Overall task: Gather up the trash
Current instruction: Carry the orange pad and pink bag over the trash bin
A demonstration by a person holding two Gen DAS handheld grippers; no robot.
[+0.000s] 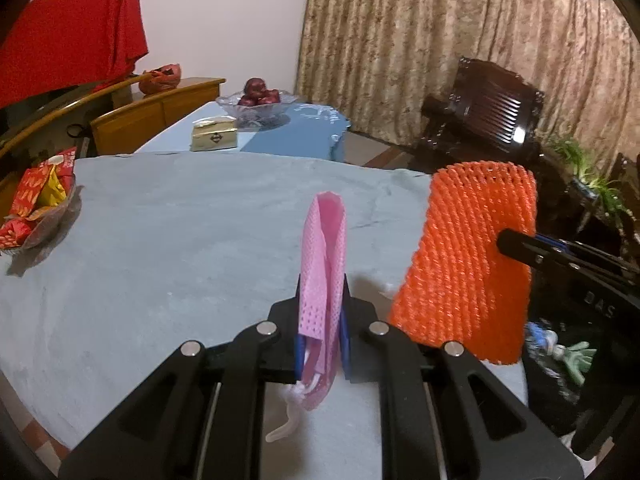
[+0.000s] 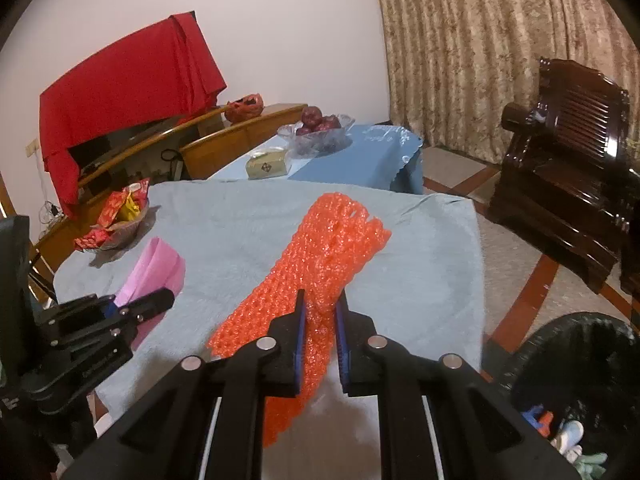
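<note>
Both grippers hold foam nets above the table.
The left gripper [image 1: 323, 300] pinches a pink net [image 1: 325, 256]; the right gripper [image 2: 320, 312] pinches an orange net [image 2: 320, 276], left of the black bin [image 2: 580, 380].

Black tongs [image 1: 322, 300], blue pads [image 2: 301, 332], silver screws
</note>
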